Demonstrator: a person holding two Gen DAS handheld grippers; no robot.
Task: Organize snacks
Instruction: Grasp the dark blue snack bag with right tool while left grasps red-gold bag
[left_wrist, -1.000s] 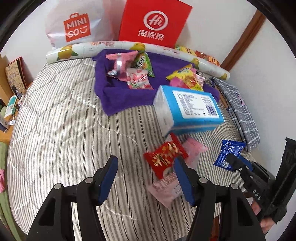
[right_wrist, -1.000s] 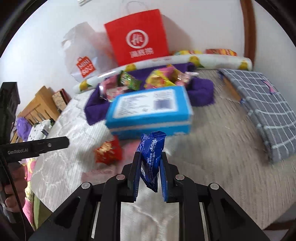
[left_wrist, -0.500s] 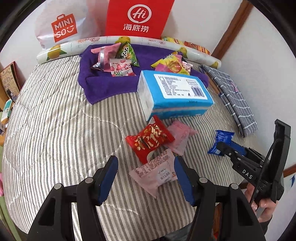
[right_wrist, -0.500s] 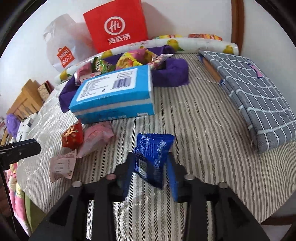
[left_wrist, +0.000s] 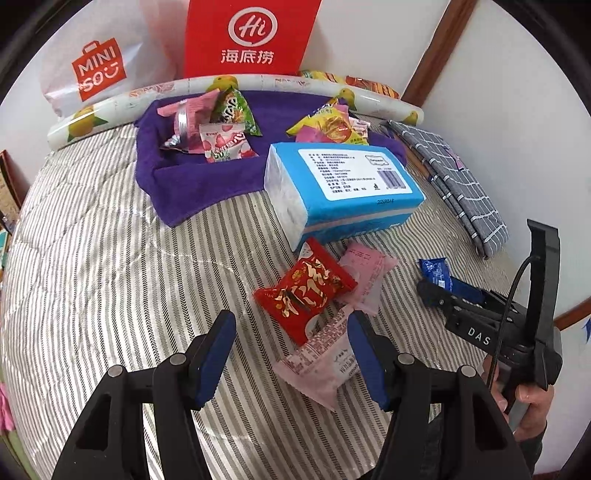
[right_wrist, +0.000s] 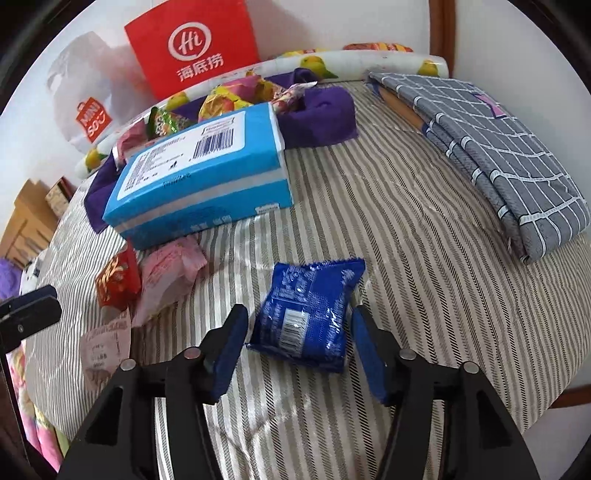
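A blue snack packet (right_wrist: 308, 312) lies flat on the striped bed between the open fingers of my right gripper (right_wrist: 297, 338); it also shows in the left wrist view (left_wrist: 436, 273). My left gripper (left_wrist: 291, 345) is open and empty, just above a pale pink packet (left_wrist: 321, 363). A red packet (left_wrist: 304, 290) and a pink packet (left_wrist: 364, 275) lie beside it. Two piles of snacks (left_wrist: 210, 125) sit on a purple towel (left_wrist: 184, 184) at the back.
A blue tissue pack (left_wrist: 340, 188) lies in front of the towel. A red paper bag (left_wrist: 251, 37), a white Miniso bag (left_wrist: 92, 70) and a rolled mat (left_wrist: 258, 83) stand along the wall. A folded grey checked cloth (right_wrist: 498, 155) lies at the bed's right edge.
My right gripper lowered the blue packet onto the bed and opened, letting it go. My left gripper moved forward over the pale pink packet and stayed open.
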